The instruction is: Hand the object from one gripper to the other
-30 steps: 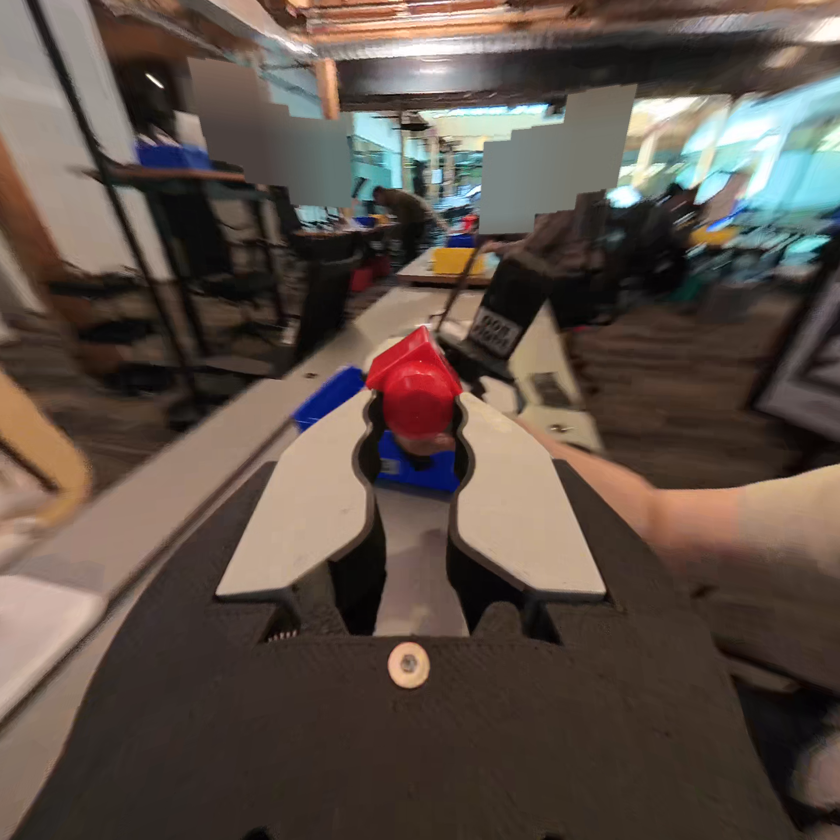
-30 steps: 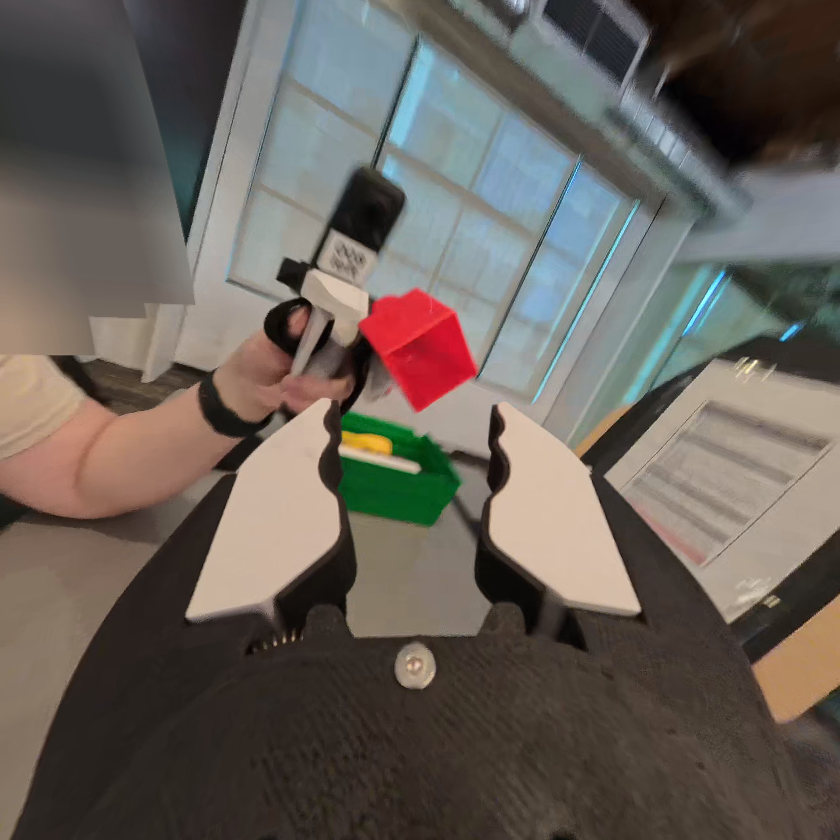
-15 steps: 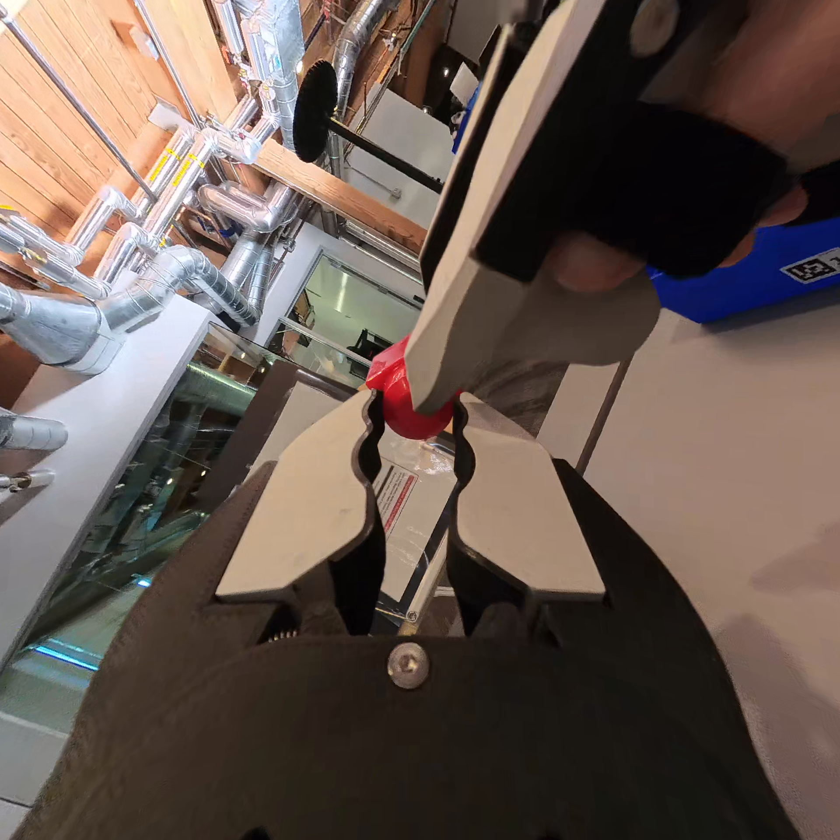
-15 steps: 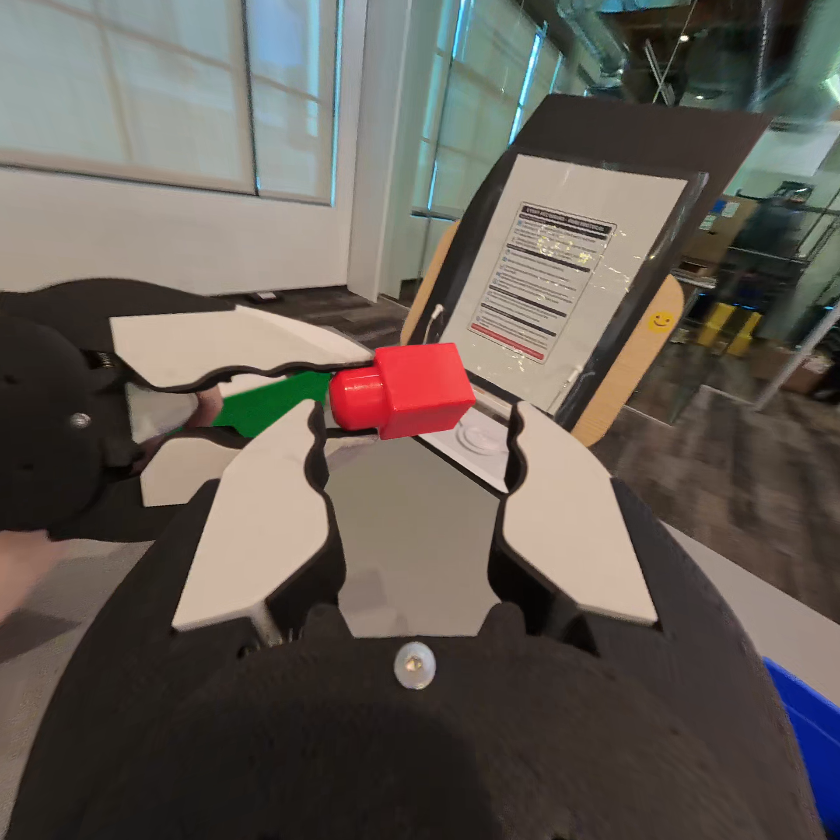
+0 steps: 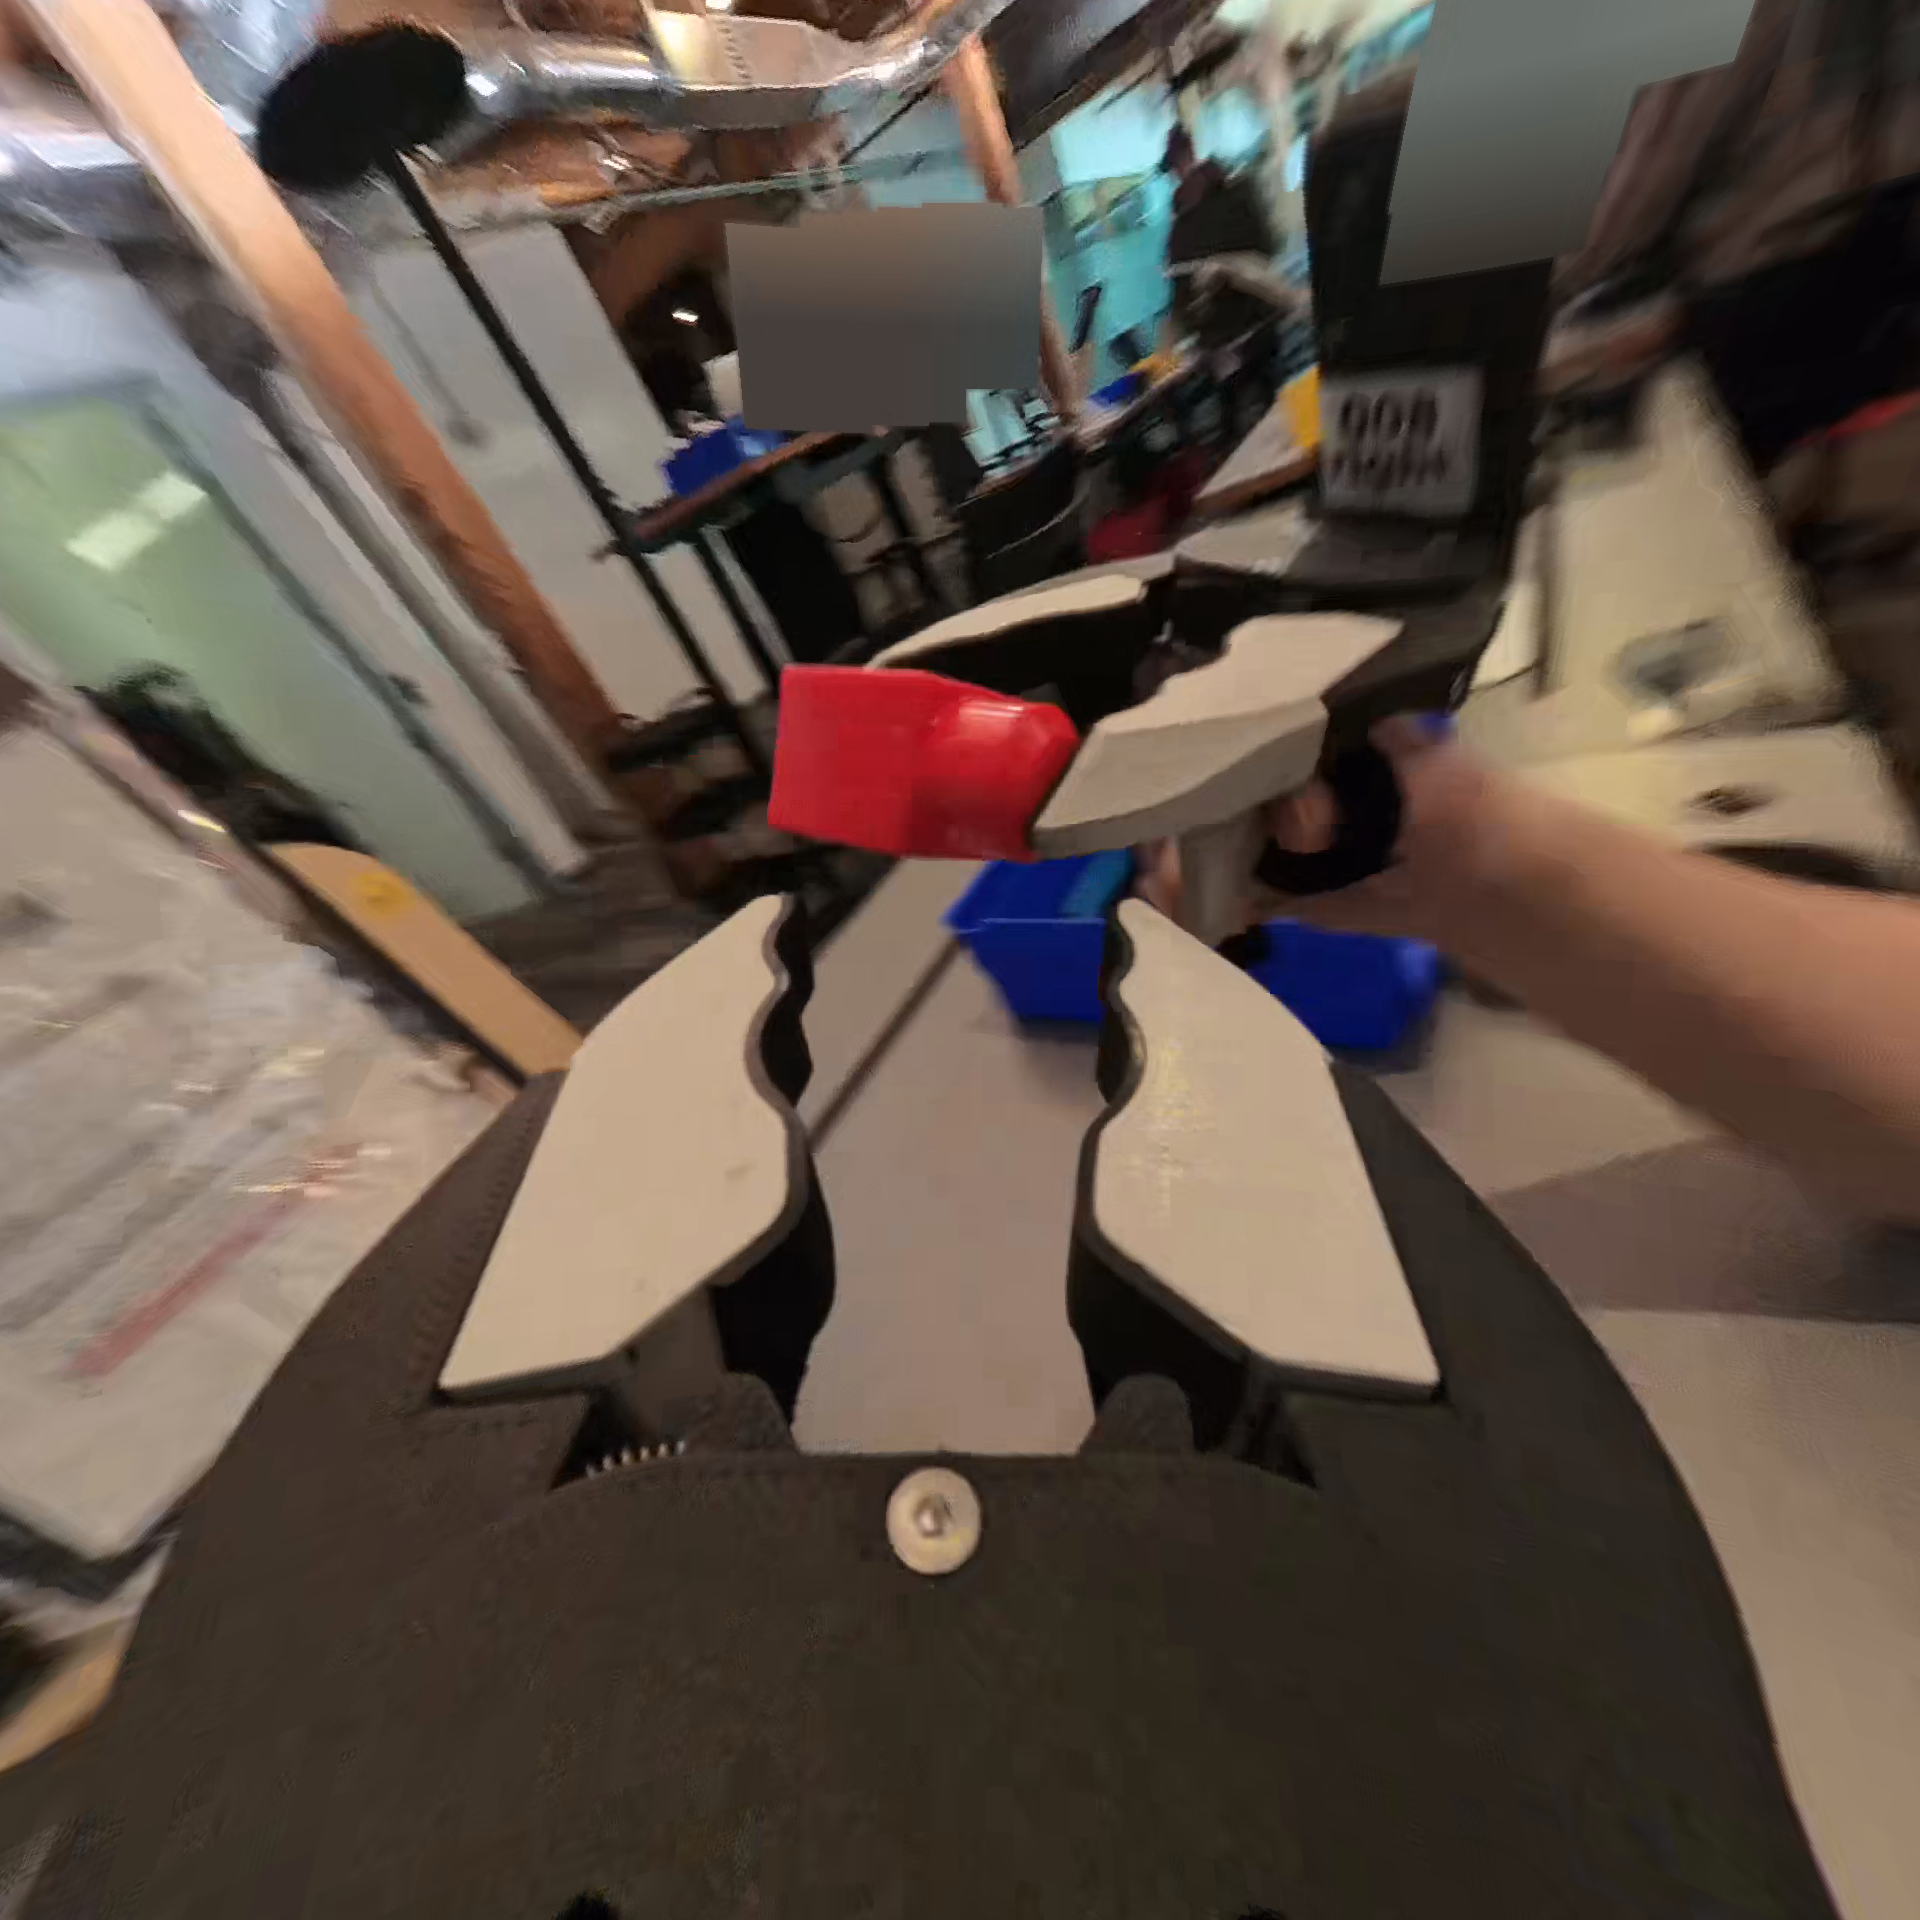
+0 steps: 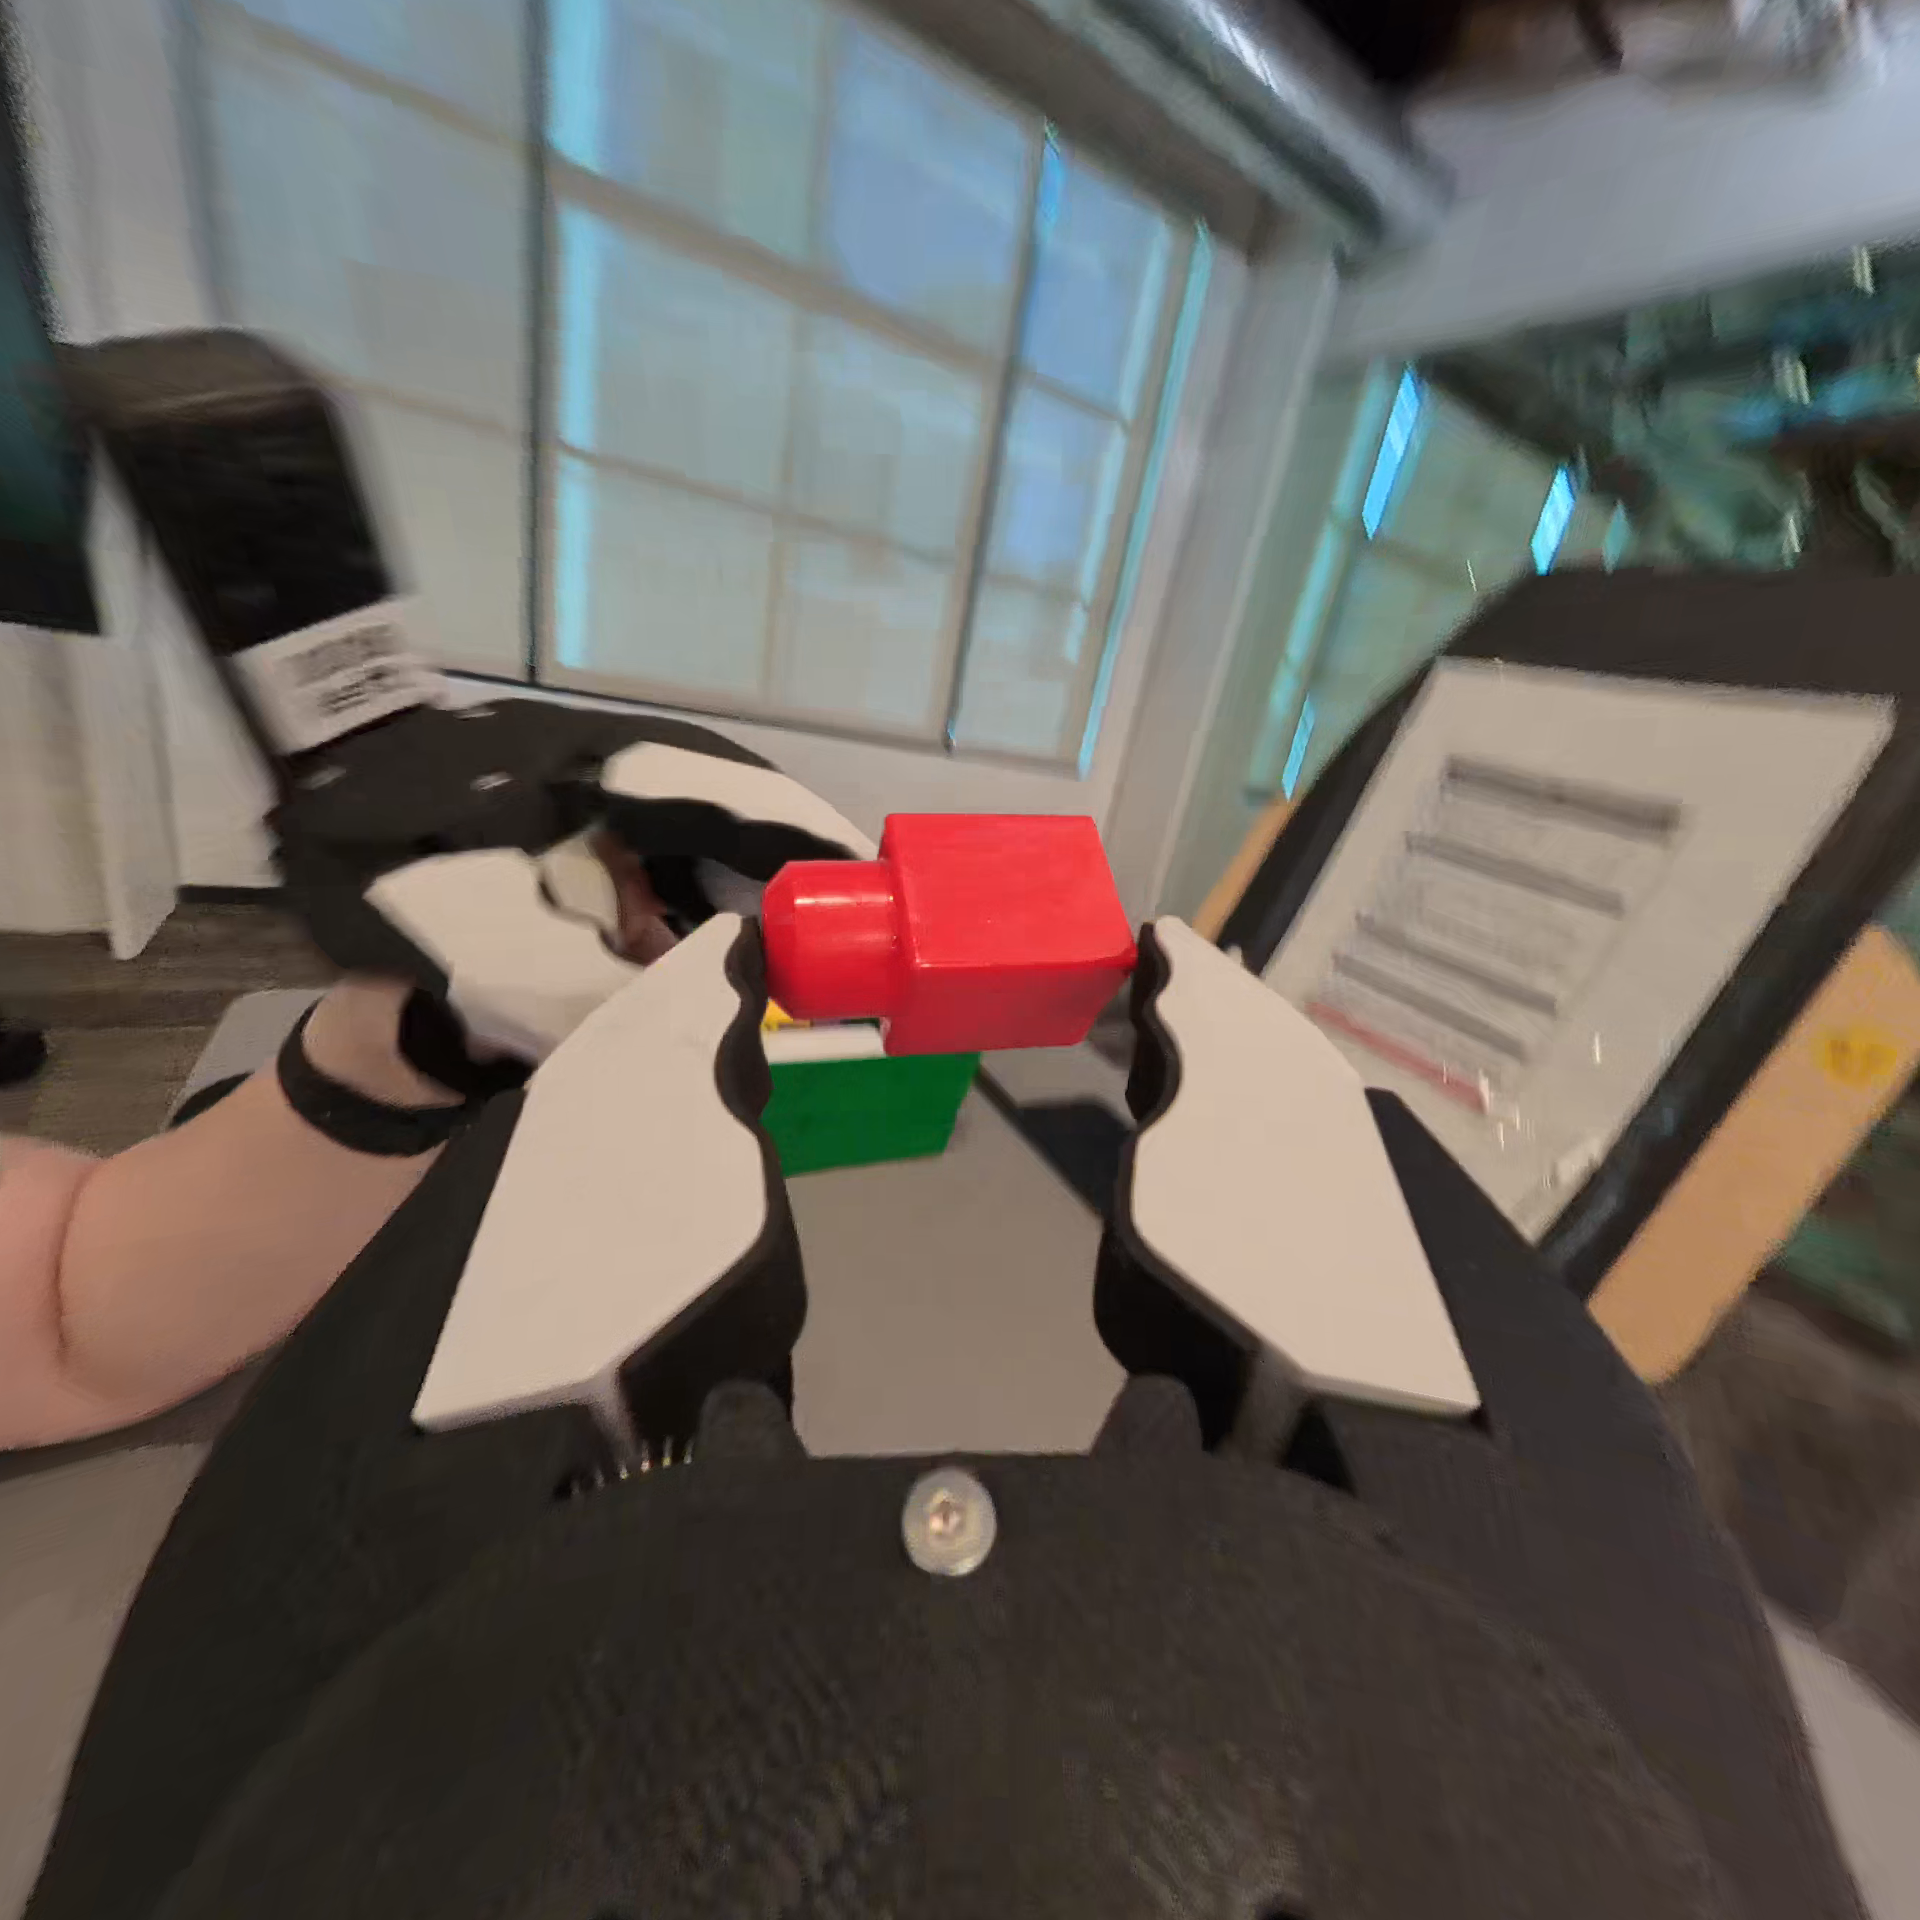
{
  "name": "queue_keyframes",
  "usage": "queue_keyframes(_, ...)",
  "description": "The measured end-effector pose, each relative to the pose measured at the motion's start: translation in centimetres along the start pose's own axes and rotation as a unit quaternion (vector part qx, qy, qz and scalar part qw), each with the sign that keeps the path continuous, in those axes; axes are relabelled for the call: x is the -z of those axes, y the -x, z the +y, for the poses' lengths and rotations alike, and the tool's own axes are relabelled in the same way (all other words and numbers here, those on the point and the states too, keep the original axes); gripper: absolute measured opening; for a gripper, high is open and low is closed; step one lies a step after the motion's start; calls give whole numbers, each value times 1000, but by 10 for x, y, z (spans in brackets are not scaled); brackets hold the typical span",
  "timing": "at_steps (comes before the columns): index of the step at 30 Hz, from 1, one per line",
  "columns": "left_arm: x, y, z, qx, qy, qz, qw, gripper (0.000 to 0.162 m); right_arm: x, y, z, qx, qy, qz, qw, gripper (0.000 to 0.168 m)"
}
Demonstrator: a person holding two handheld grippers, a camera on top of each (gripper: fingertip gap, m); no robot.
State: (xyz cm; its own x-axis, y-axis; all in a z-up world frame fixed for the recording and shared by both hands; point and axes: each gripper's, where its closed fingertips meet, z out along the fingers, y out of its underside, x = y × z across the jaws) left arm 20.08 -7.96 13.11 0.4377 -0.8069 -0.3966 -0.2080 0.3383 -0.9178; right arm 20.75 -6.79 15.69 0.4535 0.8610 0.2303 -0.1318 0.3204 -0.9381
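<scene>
A red block with a round stud point(image 6: 956, 935) sits between the fingertips of my right gripper point(image 6: 943, 940), which is shut on it, stud end to the left. In the left wrist view the same red block point(image 5: 914, 769) is held in the air by the right gripper point(image 5: 997, 748), just above and beyond my left gripper point(image 5: 951, 925). My left gripper is open and empty, and apart from the block. It also shows at the left of the right wrist view point(image 6: 665, 883), jaws apart.
Two blue bins point(image 5: 1039, 956) stand on the grey table point(image 5: 935, 1195) beyond my left gripper. A green bin point(image 6: 862, 1112) sits under the block. A black-framed sign board point(image 6: 1558, 935) leans at the right. A person's forearms point(image 5: 1610, 935) hold both grippers. Only a small space, under 4 cm, lies between the two pairs of fingers.
The red block has passed from my left gripper to my right. My right gripper closed on it; my left gripper opened and drew back.
</scene>
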Motion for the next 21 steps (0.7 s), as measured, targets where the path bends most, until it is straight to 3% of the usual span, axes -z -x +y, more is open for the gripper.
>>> queue_keyframes(2, 10, -10, -10, 124, -20, 97, 987, 63, 12, 12, -12, 81, -62, -38, 994, 69)
queue_keyframes(4, 21, -15, -22, 240, -45, 181, 953, 66, 20, 20, -18, 151, -104, -48, 982, 68)
queue_keyframes(7, 23, -4, -24, 334, -59, 204, 919, 67, 20, 26, -12, 263, -86, -25, 961, 68)
queue_keyframes(10, 17, -2, -15, 333, -39, 189, 923, 67, 10, 32, 5, 395, -21, 3, 918, 69)
queue_keyframes(13, 14, -14, -7, 318, -4, 200, 927, 66, 2, 41, 14, 468, 4, 12, 884, 69)
queue_keyframes(16, 7, -22, 10, 294, 42, 202, 933, 58, -2, 50, 19, 515, 12, 10, 857, 68)
queue_keyframes(17, 7, -26, 9, 291, 40, 221, 930, 48, -3, 52, 23, 529, 20, 6, 848, 68)
queue_keyframes(18, 7, -29, 8, 287, 35, 239, 927, 36, -5, 51, 27, 539, 32, 6, 841, 68)
queue_keyframes(21, 4, -19, 7, 242, 8, 218, 946, 35, -4, 44, 26, 524, 38, 22, 851, 68)
